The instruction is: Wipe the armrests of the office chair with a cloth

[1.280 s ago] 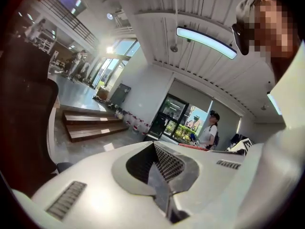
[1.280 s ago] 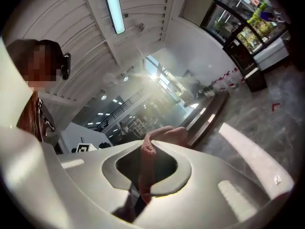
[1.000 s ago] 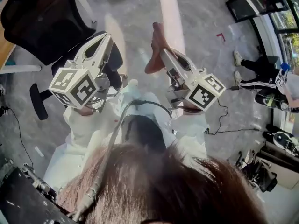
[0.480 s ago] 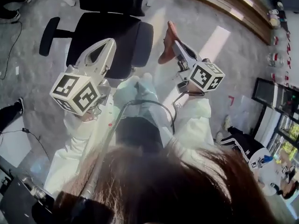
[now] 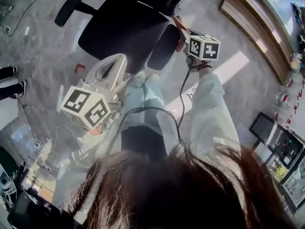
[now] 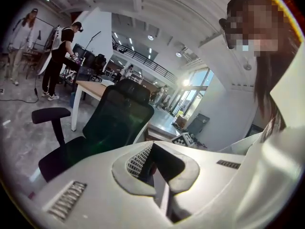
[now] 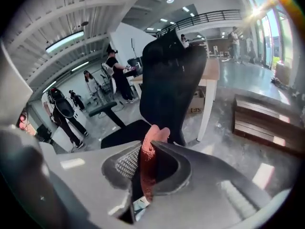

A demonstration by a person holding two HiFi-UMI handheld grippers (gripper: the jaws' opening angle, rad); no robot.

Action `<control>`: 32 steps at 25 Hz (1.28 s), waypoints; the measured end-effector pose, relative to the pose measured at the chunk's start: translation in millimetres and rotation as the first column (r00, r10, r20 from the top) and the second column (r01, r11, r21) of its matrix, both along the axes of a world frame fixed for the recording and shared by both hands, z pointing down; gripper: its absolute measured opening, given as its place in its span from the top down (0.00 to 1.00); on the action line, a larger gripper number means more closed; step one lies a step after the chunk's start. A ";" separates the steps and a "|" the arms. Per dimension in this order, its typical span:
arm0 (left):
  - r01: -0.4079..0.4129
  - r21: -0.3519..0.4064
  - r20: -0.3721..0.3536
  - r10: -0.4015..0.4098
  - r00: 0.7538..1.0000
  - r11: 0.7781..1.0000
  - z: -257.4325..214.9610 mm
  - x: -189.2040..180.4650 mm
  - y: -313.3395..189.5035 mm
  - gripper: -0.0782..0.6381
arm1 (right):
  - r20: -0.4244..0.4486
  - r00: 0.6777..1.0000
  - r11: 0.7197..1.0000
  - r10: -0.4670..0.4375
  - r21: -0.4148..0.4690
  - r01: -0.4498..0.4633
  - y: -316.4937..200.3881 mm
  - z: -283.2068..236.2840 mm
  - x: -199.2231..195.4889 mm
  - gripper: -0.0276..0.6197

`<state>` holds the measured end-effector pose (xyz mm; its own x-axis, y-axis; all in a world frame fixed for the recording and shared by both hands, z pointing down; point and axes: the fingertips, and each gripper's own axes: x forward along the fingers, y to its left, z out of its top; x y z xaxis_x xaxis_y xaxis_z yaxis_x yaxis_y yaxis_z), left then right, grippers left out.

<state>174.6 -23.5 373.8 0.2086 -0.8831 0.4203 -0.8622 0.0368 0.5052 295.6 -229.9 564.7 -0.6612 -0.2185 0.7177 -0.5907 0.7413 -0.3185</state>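
The black office chair (image 5: 121,30) stands ahead of me, with one armrest (image 5: 70,6) at the left and the other armrest (image 5: 163,46) at the right. My right gripper (image 5: 183,30) is shut on a salmon-pink cloth (image 5: 177,22) just beside the right armrest's far end; whether they touch is unclear. The cloth (image 7: 148,159) stands upright between the jaws, the chair (image 7: 171,80) behind it. My left gripper (image 5: 118,59) hangs shut and empty short of the seat's front edge. The left gripper (image 6: 150,146) faces the chair (image 6: 116,116).
A wooden bench (image 5: 248,13) lies on the floor at the right. A cable (image 5: 28,123) trails at the left near someone's shoes (image 5: 9,80). A white desk (image 6: 90,87) stands behind the chair, with several people (image 6: 59,56) beyond it.
The view has swung so the chair is nearer and more central. My right gripper has carried the cloth forward to the right armrest. The left gripper has dropped back lower.
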 end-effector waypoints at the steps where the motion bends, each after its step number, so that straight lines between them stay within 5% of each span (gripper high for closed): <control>1: 0.010 -0.001 -0.005 -0.010 1.000 1.000 2.0 -1.5 1.3 0.89 | -0.029 0.999 1.000 -0.026 -0.011 0.026 1.7 10.0 -6.2 0.92; 9: 0.044 -0.007 -0.028 -0.044 0.999 0.999 6.1 -2.0 8.5 0.89 | -0.176 0.957 0.966 -0.232 -0.155 0.206 48.2 58.8 -21.7 0.92; 23: 0.022 0.023 -0.029 -0.022 0.999 0.999 0.1 -0.4 7.5 0.89 | 0.023 0.935 0.877 -0.353 -0.339 0.340 200.9 34.3 -18.0 0.92; 32: 0.013 0.027 -0.029 -0.012 0.999 1.000 1.2 1.1 3.8 0.89 | 0.060 0.913 0.842 -0.404 -0.365 0.397 225.0 29.7 -15.2 0.92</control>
